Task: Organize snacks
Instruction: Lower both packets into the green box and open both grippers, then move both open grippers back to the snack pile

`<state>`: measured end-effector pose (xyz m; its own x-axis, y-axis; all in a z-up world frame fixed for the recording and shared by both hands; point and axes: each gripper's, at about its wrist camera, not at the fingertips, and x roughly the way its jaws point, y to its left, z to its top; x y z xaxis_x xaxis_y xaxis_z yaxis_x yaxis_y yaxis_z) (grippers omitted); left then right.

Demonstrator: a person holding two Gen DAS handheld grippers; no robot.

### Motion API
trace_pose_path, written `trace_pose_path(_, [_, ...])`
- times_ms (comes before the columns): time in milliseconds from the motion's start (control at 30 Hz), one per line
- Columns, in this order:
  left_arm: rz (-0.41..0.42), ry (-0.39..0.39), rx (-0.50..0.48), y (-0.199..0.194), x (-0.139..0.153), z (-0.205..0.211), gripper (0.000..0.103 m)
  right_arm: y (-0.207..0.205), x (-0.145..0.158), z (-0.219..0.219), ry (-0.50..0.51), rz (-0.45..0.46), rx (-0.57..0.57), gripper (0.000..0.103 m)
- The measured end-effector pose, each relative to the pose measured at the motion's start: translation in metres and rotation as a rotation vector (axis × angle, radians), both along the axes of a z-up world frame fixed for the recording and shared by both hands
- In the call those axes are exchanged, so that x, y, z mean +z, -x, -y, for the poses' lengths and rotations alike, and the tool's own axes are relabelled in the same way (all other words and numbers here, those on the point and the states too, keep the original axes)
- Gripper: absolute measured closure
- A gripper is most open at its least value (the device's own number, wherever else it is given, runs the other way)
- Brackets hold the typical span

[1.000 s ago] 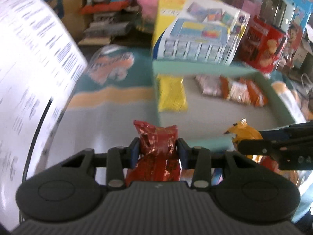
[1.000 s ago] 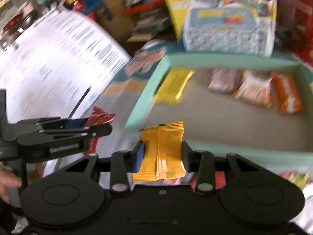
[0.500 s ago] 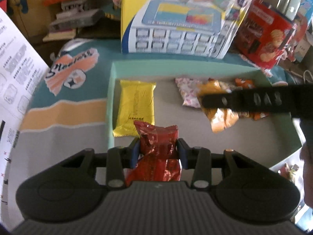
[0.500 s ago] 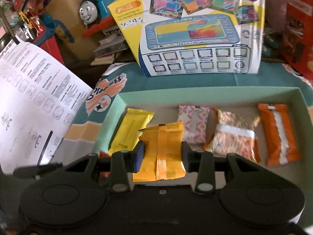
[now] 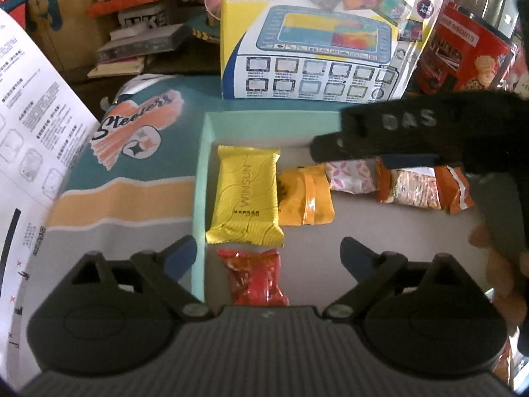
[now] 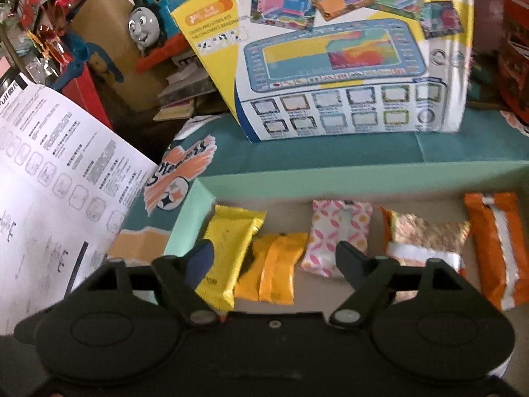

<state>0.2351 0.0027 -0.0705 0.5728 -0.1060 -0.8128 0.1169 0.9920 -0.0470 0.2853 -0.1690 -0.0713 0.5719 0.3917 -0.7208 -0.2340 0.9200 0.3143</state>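
Observation:
A mint green tray (image 5: 202, 178) (image 6: 188, 211) holds a row of snacks. My left gripper (image 5: 268, 251) is open over the tray's near left corner, with a red snack packet (image 5: 254, 278) lying free between its fingers. My right gripper (image 6: 274, 254) is open above an orange snack packet (image 6: 277, 271) (image 5: 305, 198) that lies beside a yellow packet (image 5: 246, 195) (image 6: 231, 248). The right gripper also shows in the left wrist view (image 5: 344, 152) above the row. A pink patterned packet (image 6: 337, 235), a speckled packet (image 6: 426, 235) and an orange-white packet (image 6: 496, 244) lie further right.
A large toy box (image 5: 317, 43) (image 6: 337, 56) stands behind the tray. A printed instruction sheet (image 5: 29, 125) (image 6: 56, 178) lies at the left. A toy train (image 6: 155, 29) and a red biscuit box (image 5: 463, 56) sit at the back on the teal cloth (image 5: 145, 152).
Both grippers moved in over the tray and opened. The red packet dropped at the tray's near left corner, and the orange packet now lies in the row beside the yellow one.

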Motion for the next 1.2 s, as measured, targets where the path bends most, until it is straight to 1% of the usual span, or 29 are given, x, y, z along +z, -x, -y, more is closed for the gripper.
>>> trace_pose_path(33, [-0.004, 0.003, 0.003, 0.002, 0.001, 0.000, 0.007, 0.005, 0.002, 0.003, 0.001, 0.002, -0.004, 0.014])
trace_pose_path(100, [-0.007, 0.010, 0.008, 0.007, 0.003, 0.000, 0.004, 0.016, 0.005, 0.007, 0.008, 0.004, -0.009, 0.013])
trace_pose_path(200, [-0.006, 0.007, 0.004, 0.018, 0.009, 0.002, 0.002, 0.031, 0.011, 0.011, 0.011, 0.011, -0.012, 0.003])
trace_pose_path(300, [0.002, -0.003, -0.008, 0.033, 0.016, 0.005, 0.000, 0.051, 0.018, 0.017, 0.015, 0.020, -0.012, 0.003])
trace_pose_path(333, [0.003, -0.008, -0.012, 0.039, 0.018, 0.006, 0.000, 0.059, 0.021, 0.020, 0.013, 0.018, -0.013, 0.000])
trace_pose_path(400, [0.004, -0.015, -0.020, 0.051, 0.020, 0.007, 0.000, 0.074, 0.025, 0.027, 0.005, 0.017, -0.018, 0.000])
trace_pose_path(533, [-0.013, -0.018, -0.020, 0.078, 0.018, 0.004, 0.000, 0.108, 0.029, 0.043, 0.006, 0.007, -0.040, 0.000])
trace_pose_path(667, [-0.055, -0.012, -0.040, 0.107, 0.008, 0.006, 0.000, 0.140, 0.021, 0.063, 0.014, -0.020, -0.062, 0.000])
trace_pose_path(767, [-0.084, -0.026, -0.072, 0.127, -0.002, 0.015, 0.000, 0.163, 0.011, 0.077, 0.026, -0.037, -0.085, 0.000])
trace_pose_path(900, [-0.125, -0.038, -0.129, 0.147, -0.014, 0.036, 0.000, 0.187, -0.003, 0.099, 0.006, -0.058, -0.135, 0.000])
trace_pose_path(1033, [-0.145, -0.039, -0.184, 0.160, -0.021, 0.063, 0.000, 0.210, -0.017, 0.121, 0.001, -0.089, -0.194, 0.000])
trace_pose_path(1067, [-0.147, -0.040, -0.194, 0.161, -0.022, 0.070, 0.000, 0.216, -0.019, 0.126, -0.001, -0.088, -0.206, 0.001])
trace_pose_path(1133, [-0.149, -0.050, -0.208, 0.164, -0.026, 0.083, 0.000, 0.226, -0.024, 0.136, -0.003, -0.092, -0.224, 0.012])
trace_pose_path(1200, [-0.154, -0.061, -0.203, 0.163, -0.031, 0.096, 0.000, 0.234, -0.028, 0.146, -0.011, -0.098, -0.243, 0.017])
